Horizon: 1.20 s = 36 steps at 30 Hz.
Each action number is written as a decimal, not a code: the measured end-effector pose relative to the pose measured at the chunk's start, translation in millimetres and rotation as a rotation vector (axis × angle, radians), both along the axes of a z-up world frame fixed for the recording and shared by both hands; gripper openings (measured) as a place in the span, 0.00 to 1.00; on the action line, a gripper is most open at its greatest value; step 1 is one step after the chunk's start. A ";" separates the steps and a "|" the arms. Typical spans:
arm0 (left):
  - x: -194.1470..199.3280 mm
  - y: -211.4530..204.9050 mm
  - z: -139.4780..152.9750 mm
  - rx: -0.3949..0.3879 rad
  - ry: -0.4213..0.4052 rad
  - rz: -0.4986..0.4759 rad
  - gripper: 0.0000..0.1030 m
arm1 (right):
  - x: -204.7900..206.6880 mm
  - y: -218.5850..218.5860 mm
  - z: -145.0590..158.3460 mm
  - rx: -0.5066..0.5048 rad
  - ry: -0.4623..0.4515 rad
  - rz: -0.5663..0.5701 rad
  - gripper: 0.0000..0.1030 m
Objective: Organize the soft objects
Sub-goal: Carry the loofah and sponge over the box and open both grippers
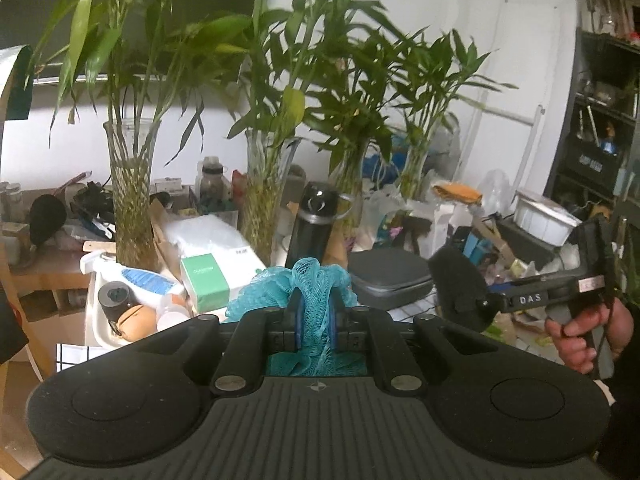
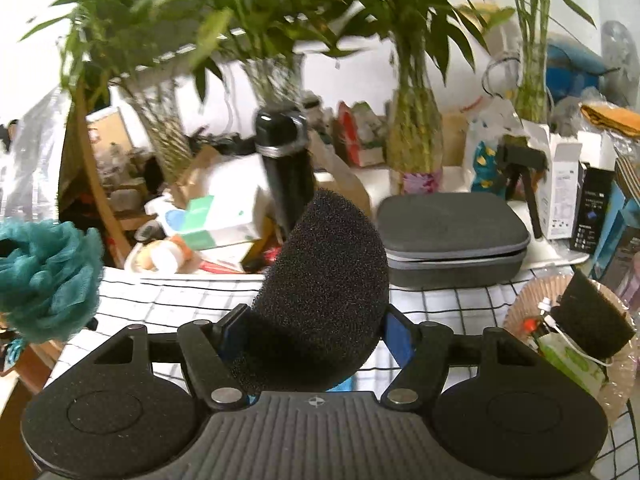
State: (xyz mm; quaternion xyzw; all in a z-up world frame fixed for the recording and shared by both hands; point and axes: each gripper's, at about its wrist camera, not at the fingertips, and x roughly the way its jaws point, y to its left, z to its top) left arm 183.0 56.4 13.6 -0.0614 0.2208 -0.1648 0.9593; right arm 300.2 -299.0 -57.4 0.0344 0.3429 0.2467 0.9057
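Two grippers each carry a soft thing above the checked cloth (image 2: 432,300). Left gripper (image 1: 316,322) has its jaws squeezed nearly together on a teal loofah (image 1: 316,284), mesh bulging above and below the pads. Right gripper (image 2: 316,334) stands wide, its blue pads pressed on both sides of a black sponge (image 2: 324,280). Beyond the cloth sits a grey case (image 2: 452,236); at its right edge, a second sponge (image 2: 596,316) rests in a basket (image 2: 520,312).
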 end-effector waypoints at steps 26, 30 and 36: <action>-102.0 -46.0 -2.7 0.030 0.036 -0.145 0.11 | -133.5 -2.2 22.9 0.071 -0.053 0.361 0.71; -109.6 -52.9 -12.9 0.058 0.085 -0.161 0.11 | -142.9 -2.7 20.7 0.064 -0.042 0.390 0.71; -112.8 -64.3 -26.7 0.133 0.169 -0.175 0.14 | -153.9 -0.1 18.9 0.051 -0.039 0.420 0.71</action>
